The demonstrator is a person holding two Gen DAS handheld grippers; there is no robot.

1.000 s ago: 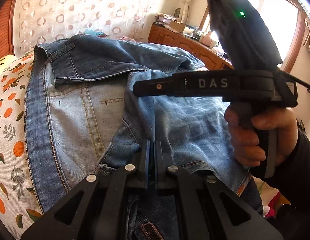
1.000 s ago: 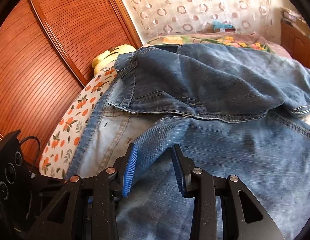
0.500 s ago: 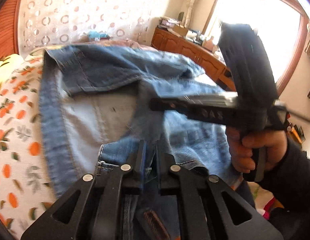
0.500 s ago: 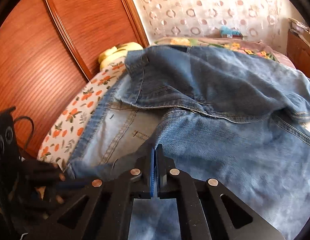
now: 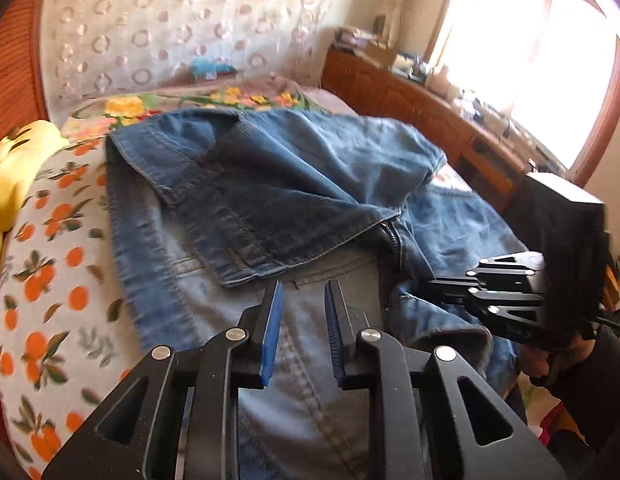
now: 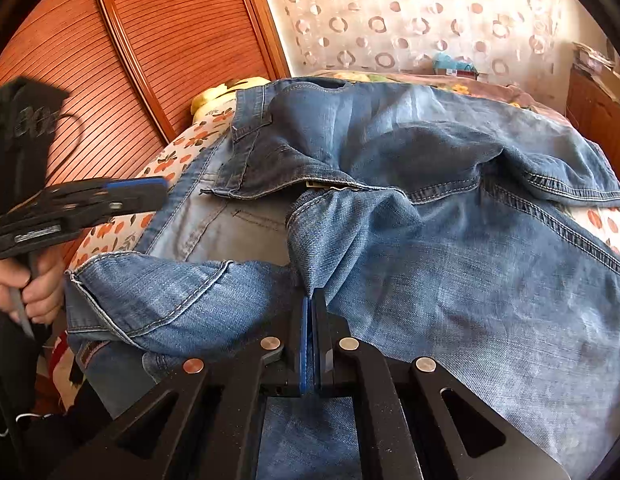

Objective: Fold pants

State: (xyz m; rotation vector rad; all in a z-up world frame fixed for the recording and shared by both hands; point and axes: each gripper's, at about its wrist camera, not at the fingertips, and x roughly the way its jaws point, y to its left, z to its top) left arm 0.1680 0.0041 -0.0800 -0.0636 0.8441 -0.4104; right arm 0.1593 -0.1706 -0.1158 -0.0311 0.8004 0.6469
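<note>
Faded blue denim pants (image 6: pixel 430 240) lie on a white, orange-fruit-patterned bedsheet (image 5: pixel 49 264).

Left gripper (image 5: pixel 301 300) let go; right gripper (image 6: pixel 312 300) clamped jeans (image 6: pixel 430 240).

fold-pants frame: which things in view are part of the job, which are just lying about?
Job:
- jeans
- right gripper, pinching a denim fold
- left gripper, jaws just opened, nothing between them

Lying about:
- yellow pillow
- blue item by the wall
- cluttered wooden cabinet
</note>
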